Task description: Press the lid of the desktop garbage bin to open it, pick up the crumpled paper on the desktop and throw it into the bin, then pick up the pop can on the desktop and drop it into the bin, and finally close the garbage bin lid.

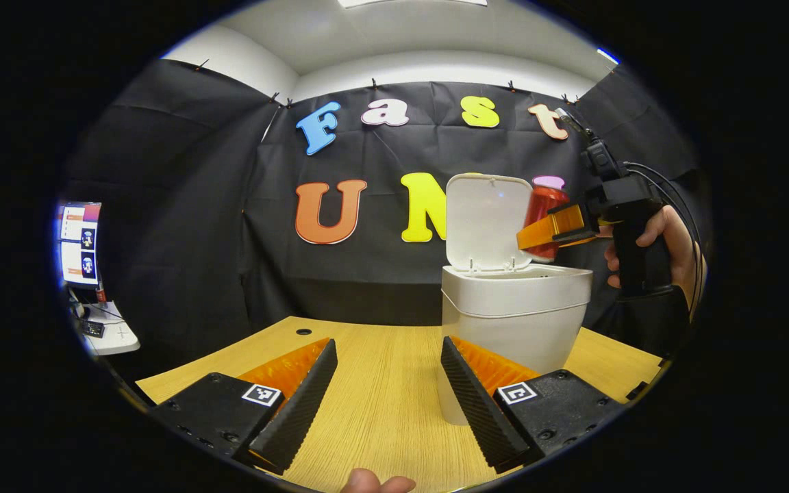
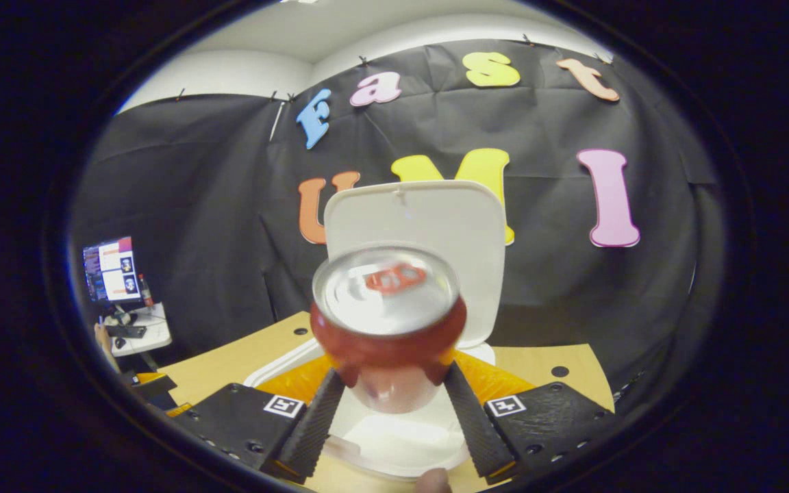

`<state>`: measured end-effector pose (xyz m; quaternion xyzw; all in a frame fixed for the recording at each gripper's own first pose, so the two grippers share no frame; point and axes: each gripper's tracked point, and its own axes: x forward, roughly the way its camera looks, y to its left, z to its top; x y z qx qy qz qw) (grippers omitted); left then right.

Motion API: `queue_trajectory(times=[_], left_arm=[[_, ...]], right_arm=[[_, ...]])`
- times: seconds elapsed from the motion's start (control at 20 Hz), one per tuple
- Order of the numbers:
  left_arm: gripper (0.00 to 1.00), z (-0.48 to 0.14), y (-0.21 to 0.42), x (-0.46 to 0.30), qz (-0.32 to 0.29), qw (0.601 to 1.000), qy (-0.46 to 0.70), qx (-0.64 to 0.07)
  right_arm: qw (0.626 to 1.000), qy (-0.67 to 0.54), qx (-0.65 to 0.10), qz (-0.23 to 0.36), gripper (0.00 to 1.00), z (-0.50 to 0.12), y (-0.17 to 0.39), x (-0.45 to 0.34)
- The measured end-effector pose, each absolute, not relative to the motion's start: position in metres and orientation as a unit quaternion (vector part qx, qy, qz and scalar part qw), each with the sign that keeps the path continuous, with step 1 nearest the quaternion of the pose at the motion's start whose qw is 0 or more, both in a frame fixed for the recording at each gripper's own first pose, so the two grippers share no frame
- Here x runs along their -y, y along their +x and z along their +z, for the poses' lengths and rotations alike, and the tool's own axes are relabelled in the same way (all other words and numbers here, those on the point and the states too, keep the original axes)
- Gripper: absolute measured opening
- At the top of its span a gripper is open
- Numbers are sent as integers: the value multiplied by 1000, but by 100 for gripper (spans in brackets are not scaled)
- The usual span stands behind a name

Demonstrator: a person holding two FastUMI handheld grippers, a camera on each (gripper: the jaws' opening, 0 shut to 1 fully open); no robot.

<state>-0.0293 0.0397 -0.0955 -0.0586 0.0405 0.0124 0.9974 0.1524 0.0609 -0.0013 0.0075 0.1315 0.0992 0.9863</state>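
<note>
Pop can clamped in right gripper above open bin.

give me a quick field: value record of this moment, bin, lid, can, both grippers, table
bin: white desktop garbage bin standing on the table
lid: lid open, tipped up behind the opening
can: red pop can held above the bin opening, not yet released
right gripper: right gripper shut on the can, one finger on each side; a hand holds it beside the bin
left gripper: left gripper open, nothing between its fingers, low over the table in front of the bin
table: light wooden table
crumpled paper: cannot tell
</note>
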Motion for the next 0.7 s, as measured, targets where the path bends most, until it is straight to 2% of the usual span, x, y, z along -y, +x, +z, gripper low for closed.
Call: queue_trajectory(times=[0.4, 0.7], left_arm=[[98, -96, -34, -36, 8, 997, -62, -41], [98, -93, -33, -37, 4, 997, -62, -36]], right_arm=[[993, -25, -76, 92, 86, 27, 144, -69], [995, -45, 73, 40, 88, 105, 140, -63]])
